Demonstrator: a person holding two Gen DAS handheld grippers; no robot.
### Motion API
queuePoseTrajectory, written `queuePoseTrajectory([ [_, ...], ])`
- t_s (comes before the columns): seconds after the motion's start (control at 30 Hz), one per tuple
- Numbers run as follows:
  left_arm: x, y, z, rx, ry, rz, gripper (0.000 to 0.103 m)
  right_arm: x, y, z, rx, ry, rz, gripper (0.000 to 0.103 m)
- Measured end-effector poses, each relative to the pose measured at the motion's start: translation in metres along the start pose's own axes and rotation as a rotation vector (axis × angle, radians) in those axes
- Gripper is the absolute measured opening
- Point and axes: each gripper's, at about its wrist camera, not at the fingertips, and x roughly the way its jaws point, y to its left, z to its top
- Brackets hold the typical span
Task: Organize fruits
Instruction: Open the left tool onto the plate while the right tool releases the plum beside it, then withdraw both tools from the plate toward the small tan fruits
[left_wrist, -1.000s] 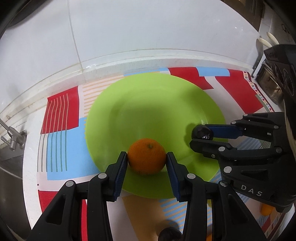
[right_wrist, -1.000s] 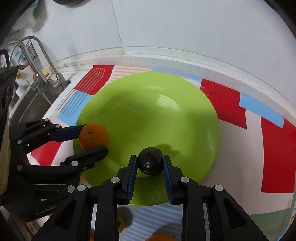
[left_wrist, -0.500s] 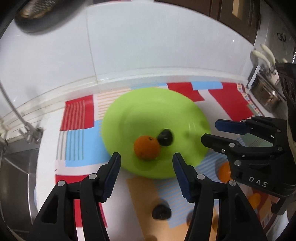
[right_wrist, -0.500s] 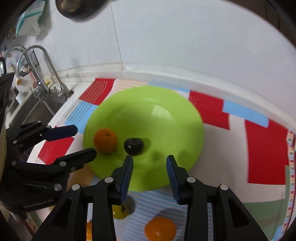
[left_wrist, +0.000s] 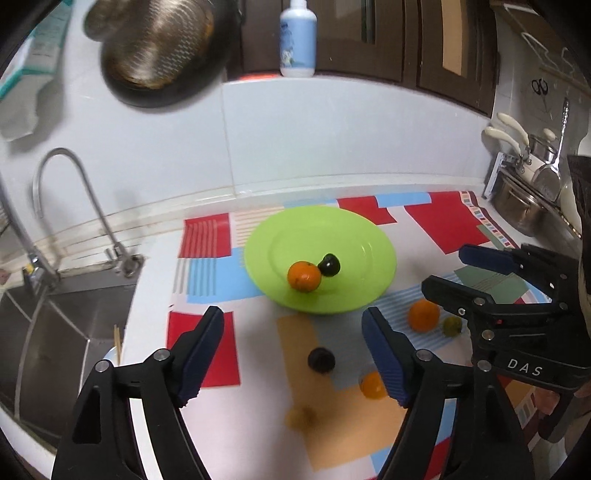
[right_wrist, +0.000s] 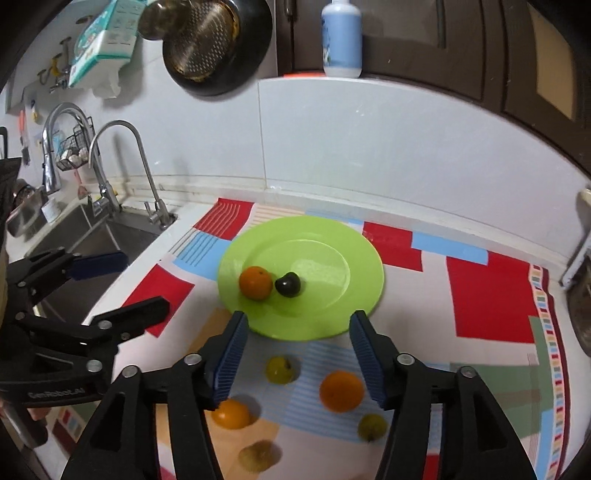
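Both grippers hang empty above the loose fruit.

An orange (left_wrist: 303, 276) and a dark plum (left_wrist: 329, 264) touch on the green plate (left_wrist: 354, 236), beyond the wide-open left gripper (left_wrist: 293, 354) and right gripper (right_wrist: 297, 360); more fruit lies nearer on the counter (left_wrist: 155, 273).

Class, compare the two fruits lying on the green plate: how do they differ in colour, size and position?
The orange is bright orange, while the dark fruit is near black and glossy. The orange looks larger than the dark fruit. In the right wrist view the orange lies nearer the sink-side rim of the green plate, and the dark fruit sits closer to the plate's middle. Both are roundish, rest side by side on the plate, and neither is held by a tool.
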Motion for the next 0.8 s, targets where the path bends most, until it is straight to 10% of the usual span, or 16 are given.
queuePoseTrajectory([
  [0.8, -0.012, 0.000, -0.078, -0.044, 0.110, 0.004, 0.086, -0.022, 0.028, -0.081, 0.085, 0.125, 0.002, 0.065],
])
